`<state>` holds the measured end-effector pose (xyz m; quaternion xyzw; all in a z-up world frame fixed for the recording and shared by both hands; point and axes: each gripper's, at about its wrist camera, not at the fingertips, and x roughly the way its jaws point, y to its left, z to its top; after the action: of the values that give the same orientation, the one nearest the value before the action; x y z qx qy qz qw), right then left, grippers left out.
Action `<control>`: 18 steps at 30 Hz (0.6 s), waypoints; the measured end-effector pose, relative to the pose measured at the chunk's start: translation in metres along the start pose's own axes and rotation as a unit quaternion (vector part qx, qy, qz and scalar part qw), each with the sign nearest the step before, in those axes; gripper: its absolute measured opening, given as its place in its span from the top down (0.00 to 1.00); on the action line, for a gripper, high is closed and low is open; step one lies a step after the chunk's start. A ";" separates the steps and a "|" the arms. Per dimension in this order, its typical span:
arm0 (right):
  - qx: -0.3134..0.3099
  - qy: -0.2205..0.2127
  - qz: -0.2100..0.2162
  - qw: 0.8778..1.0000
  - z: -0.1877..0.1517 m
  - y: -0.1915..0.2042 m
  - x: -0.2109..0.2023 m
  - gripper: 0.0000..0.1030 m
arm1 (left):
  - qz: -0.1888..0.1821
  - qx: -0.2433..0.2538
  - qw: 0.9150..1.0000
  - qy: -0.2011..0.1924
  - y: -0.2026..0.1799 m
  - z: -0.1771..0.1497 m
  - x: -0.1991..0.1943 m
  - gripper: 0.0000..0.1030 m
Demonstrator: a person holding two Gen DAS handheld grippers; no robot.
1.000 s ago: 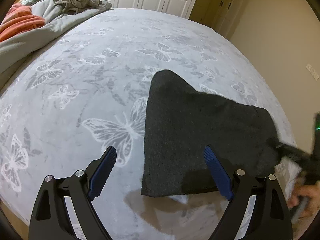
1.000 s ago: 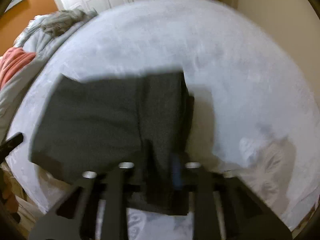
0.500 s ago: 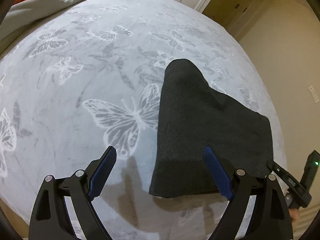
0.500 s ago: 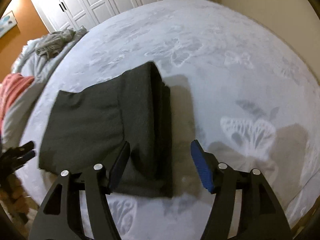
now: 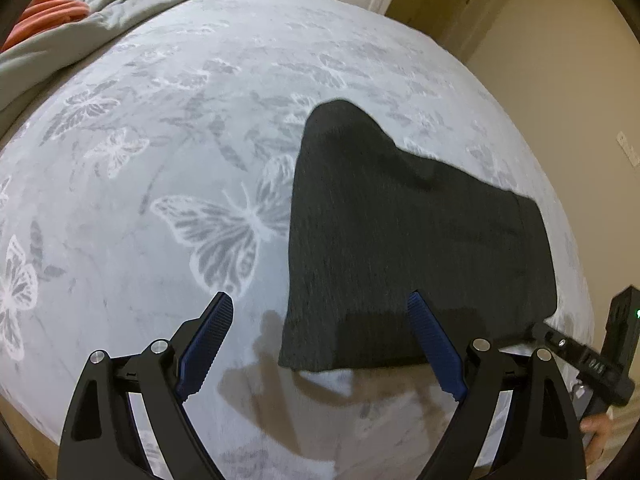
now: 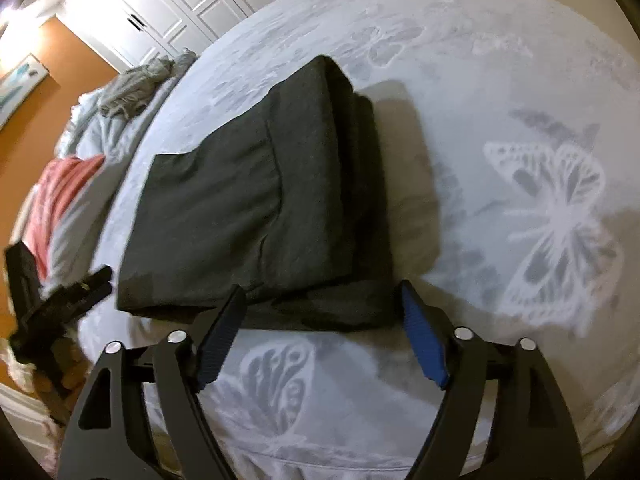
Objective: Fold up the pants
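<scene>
Butterfly-patterned bedspread bears dark, thick-knit pants folded flat.

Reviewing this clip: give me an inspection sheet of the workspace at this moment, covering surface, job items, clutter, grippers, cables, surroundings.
Surface: bed covered by a pale grey butterfly-print spread.
Job's things: dark grey pants, folded into a layered stack, lying flat near the bed's front edge.
Clutter: crumpled grey bedding, a grey garment and an orange-red cloth heaped at the bed's far side.
Grippers: left gripper open, holding nothing; right gripper jaws opening above the stack's near edge, pads off the cloth.
Cables: nothing seen.
Surroundings: white panelled doors, orange wall, beige wall.
</scene>
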<state>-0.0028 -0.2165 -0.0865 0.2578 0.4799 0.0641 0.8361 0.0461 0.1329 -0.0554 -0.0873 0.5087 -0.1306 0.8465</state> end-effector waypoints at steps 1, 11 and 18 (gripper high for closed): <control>0.006 0.000 0.012 1.000 0.000 0.000 0.001 0.17 | -0.003 -0.004 1.000 0.010 0.001 -0.002 0.004 0.16; 0.048 0.000 0.067 0.997 0.018 -0.004 0.020 0.11 | -0.013 -0.019 0.999 0.044 -0.009 0.001 0.038 0.12; 0.045 -0.012 0.087 0.995 0.034 -0.004 0.031 0.10 | -0.029 -0.024 0.999 0.038 -0.031 0.015 0.059 0.10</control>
<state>0.0410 -0.2216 -0.0987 0.3371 0.4475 0.1120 0.8207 0.0816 0.0851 -0.0895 -0.1174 0.5409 -0.1461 0.8199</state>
